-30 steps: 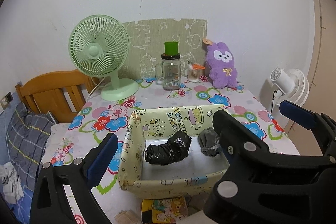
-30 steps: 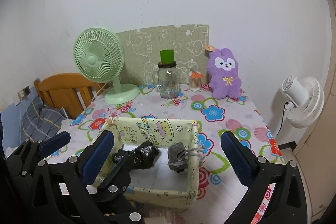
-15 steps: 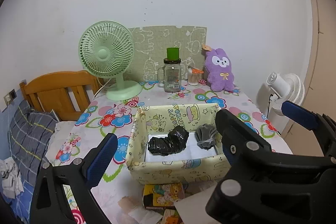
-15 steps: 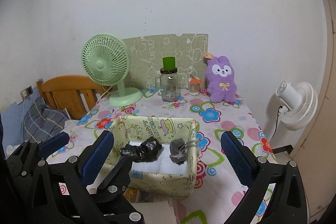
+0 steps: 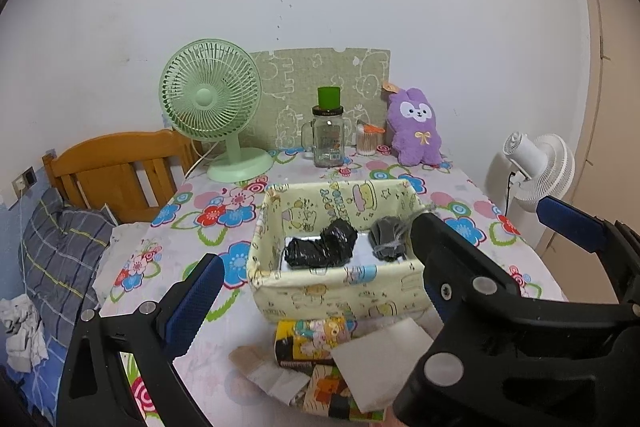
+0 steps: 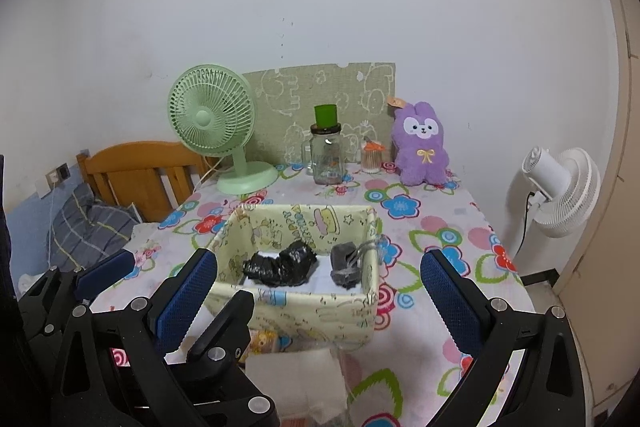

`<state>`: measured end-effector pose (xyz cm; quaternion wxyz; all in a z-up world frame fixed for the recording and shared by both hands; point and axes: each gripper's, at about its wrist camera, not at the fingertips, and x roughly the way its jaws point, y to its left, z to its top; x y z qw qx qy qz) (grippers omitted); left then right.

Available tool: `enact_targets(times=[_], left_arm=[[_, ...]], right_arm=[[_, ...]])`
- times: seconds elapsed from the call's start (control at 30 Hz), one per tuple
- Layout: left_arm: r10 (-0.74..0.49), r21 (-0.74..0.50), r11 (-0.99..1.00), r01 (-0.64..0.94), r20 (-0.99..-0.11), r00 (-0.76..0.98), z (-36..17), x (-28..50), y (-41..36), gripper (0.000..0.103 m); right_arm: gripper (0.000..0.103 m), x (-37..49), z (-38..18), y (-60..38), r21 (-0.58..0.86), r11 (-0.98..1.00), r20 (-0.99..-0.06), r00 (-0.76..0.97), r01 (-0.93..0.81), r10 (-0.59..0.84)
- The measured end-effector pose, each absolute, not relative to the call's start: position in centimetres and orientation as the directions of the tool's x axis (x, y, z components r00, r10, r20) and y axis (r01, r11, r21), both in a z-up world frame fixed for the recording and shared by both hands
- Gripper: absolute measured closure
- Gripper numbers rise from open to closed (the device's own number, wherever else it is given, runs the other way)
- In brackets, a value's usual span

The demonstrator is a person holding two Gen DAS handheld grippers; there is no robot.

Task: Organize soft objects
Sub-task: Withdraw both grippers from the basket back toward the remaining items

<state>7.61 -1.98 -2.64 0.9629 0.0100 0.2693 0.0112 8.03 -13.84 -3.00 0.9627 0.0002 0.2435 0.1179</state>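
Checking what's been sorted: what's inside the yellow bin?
In the bin: a black bundle and a grey pouch on a white liner. The near wall hides the front floor.

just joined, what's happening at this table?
A person is sorting soft items with two hand-held grippers. The left hand-held gripper and right hand-held gripper are both open and empty, hovering at the near edge of the table. The yellow fabric bin already holds a black crumpled bag and a gray drawstring pouch. The purple plush bunny sits at the far edge, outside the bin.
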Motion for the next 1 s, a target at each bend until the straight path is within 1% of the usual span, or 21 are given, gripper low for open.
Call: enact_targets(times=[0.37,0.73,1.0], left_arm=[[0.030,0.038,0.999,-0.012,-0.525,0.851,-4.0,5.9,-2.1,0.002],[0.018,0.039,0.999,0.004,-0.554,0.832,-6.1,5.3,-2.0,0.002],[0.041,0.061,0.998,-0.007,-0.578,0.815,-7.6,5.2,-1.5,0.002]], right_arm=[[0.000,6.2,-4.8,-14.0,0.065,0.972,-0.490,0.842,-0.224,0.227],[0.000,5.4,-6.9,-14.0,0.069,0.971,-0.519,0.823,-0.230,0.232],[0.000,5.2,-8.6,-13.4,0.072,0.969,-0.546,0.804,-0.236,0.236]])
